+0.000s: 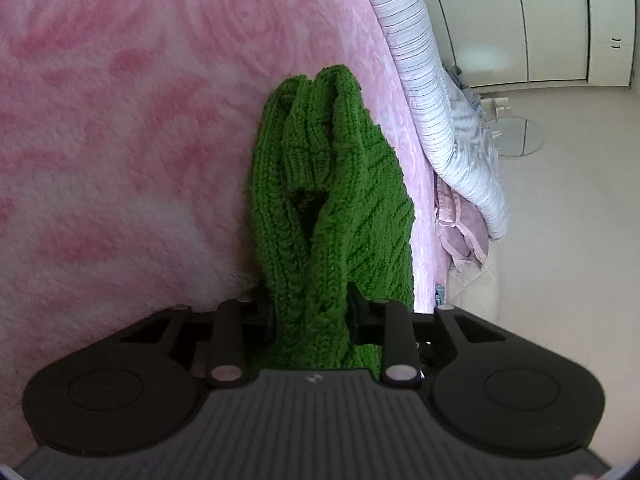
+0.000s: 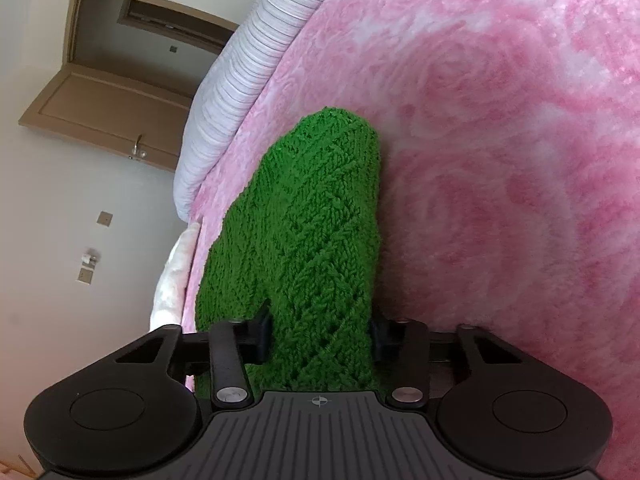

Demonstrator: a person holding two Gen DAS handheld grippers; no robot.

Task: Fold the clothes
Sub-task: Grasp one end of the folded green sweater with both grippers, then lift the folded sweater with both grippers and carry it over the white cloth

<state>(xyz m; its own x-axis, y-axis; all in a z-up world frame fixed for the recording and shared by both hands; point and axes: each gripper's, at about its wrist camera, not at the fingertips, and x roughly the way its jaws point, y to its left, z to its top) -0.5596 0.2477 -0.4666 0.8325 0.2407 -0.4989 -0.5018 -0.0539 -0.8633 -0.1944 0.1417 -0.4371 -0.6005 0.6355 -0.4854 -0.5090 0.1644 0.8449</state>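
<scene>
**Green knit getting pinched from both ends**

Knitwear update: the green knitted garment (image 1: 332, 208) is lying bunched up on the fluffy pink rose-pattern blanket (image 1: 120, 140) that is covering the bed, close to the blanket's edge in both views.

Left claw (image 1: 310, 316) is clamping down on a thick wad of the knit, with the fabric filling the whole gap between its fingers (image 1: 268, 316) and spilling back over the claw body. From there the garment is running away from the camera in a rumpled, folded ridge with a dark hollow in the middle.

Right claw (image 2: 320, 336) is doing the same thing on its side: the green knitted garment (image 2: 304, 220) is sitting squeezed between both fingers (image 2: 262, 330), which are standing a fair way apart because the bundle is so chunky. Here the cable pattern is looking smoother and the far end is rounding over like a fold.

Off past the blanket, a striped white duvet (image 1: 436, 112) is piling along the bed's edge, and a brown door (image 2: 108, 108) is standing open in the right wrist view.
</scene>
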